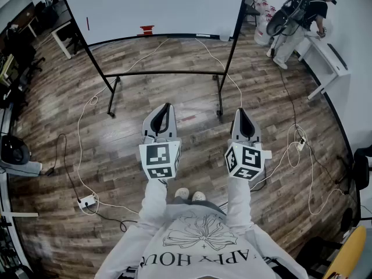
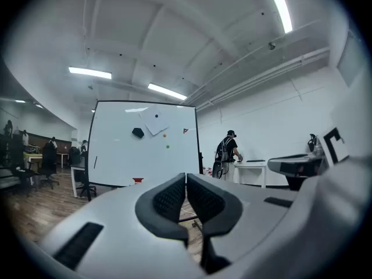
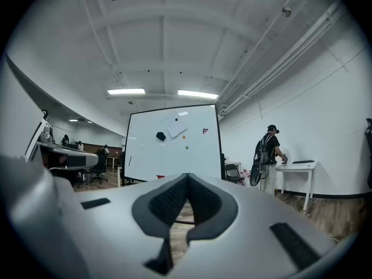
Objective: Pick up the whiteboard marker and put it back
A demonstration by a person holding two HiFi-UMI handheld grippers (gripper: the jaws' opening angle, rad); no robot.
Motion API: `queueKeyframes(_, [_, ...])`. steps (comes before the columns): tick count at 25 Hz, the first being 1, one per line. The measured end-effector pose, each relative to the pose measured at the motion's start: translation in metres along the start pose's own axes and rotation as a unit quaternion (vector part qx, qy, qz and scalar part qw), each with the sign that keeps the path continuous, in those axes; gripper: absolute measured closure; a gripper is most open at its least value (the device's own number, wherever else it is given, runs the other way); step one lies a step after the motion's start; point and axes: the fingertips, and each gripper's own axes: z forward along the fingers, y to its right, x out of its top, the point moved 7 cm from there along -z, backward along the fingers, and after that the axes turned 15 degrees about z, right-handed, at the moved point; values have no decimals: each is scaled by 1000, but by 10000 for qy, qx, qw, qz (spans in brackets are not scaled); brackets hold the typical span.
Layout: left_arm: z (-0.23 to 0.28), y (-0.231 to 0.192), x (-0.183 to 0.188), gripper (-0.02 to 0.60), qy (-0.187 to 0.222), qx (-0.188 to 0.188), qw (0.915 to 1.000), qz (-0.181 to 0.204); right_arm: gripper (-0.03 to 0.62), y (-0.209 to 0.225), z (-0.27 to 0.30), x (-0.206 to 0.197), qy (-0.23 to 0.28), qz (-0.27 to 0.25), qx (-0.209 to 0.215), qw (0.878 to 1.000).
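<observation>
Office with wood floor (image 1: 52,127); whiteboard (image 1: 157,4) ahead. Left gripper (image 1: 168,106) and right gripper (image 1: 240,110), each with jaws pressed together on nothing, point level toward the whiteboard, well short of it. What looks like the marker (image 1: 88,24) stands upright on the whiteboard's left part; a red object (image 1: 146,29) rests on its ledge.

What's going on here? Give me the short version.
A person stands facing a whiteboard with a gripper in each hand. The left gripper and right gripper point level, both shut and empty, well short of the board. A small red item sits on its ledge. Nothing is picked up yet.
</observation>
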Motion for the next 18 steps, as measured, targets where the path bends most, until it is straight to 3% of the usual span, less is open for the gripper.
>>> queueKeyframes(18, [21,-23,-8,571,34,-88,10000,-14,591,-11,26,-7,19,112,-163,9998])
